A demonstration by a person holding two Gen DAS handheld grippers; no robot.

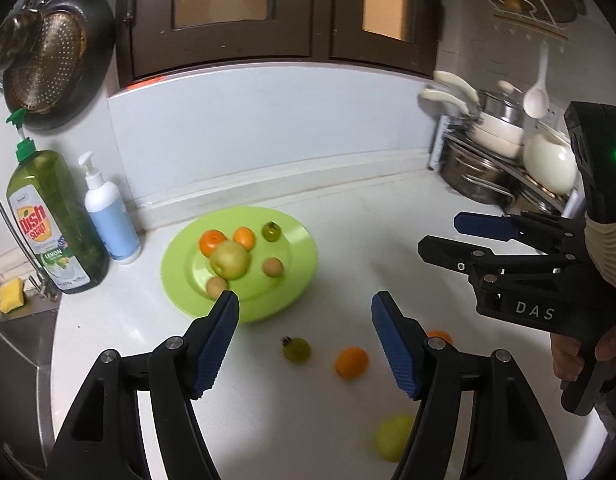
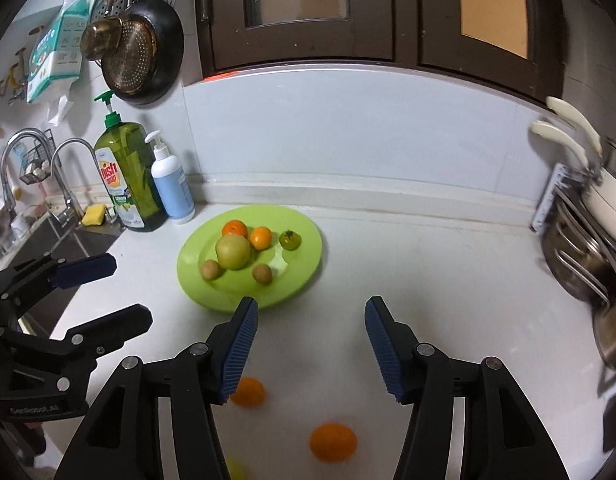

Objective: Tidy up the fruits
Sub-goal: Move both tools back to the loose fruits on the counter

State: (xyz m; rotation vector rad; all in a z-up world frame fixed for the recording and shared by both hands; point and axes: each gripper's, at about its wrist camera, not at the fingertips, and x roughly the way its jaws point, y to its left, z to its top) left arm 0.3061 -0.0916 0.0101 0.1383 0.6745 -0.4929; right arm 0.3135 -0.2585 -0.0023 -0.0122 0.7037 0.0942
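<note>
**Q:** What does the left wrist view show of the two claws?

**A:** The left gripper (image 1: 304, 312) stands released, its blue-padded jaws spread wide with nothing between them, above the white counter (image 1: 348, 240). The right gripper (image 1: 440, 236) appears at the right edge, held in a hand (image 1: 568, 356); its jaws are likewise parted and bare.

**Q:** Where are the fruits?

**A:** Six lie on the green plate (image 1: 296, 236): a large pale green apple (image 1: 229, 259) at the centre, two oranges touching it at the back, (image 1: 212, 242) and (image 1: 244, 237), a small dark green fruit (image 1: 271, 231) to the right of those, and two small brown fruits (image 1: 273, 267) and (image 1: 217, 286). Loose on the counter, apart from the plate, are a second dark green fruit (image 1: 296, 349), a loose orange (image 1: 351, 362), another orange partly hidden (image 1: 440, 336) behind the left gripper's right finger, and a yellow-green fruit (image 1: 394, 436) nearest the camera.

**Q:** Does the right wrist view agree?

**A:** Yes. The right gripper (image 2: 310, 312) is unclenched over the counter with two loose oranges, (image 2: 248, 391) and (image 2: 333, 441), below it, and the left gripper (image 2: 120, 288) shows parted at the left edge.

**Q:** What stands beside the plate?

**A:** A dish soap bottle (image 1: 54, 224) and a white pump bottle (image 1: 110, 216), just left of the plate.
</note>
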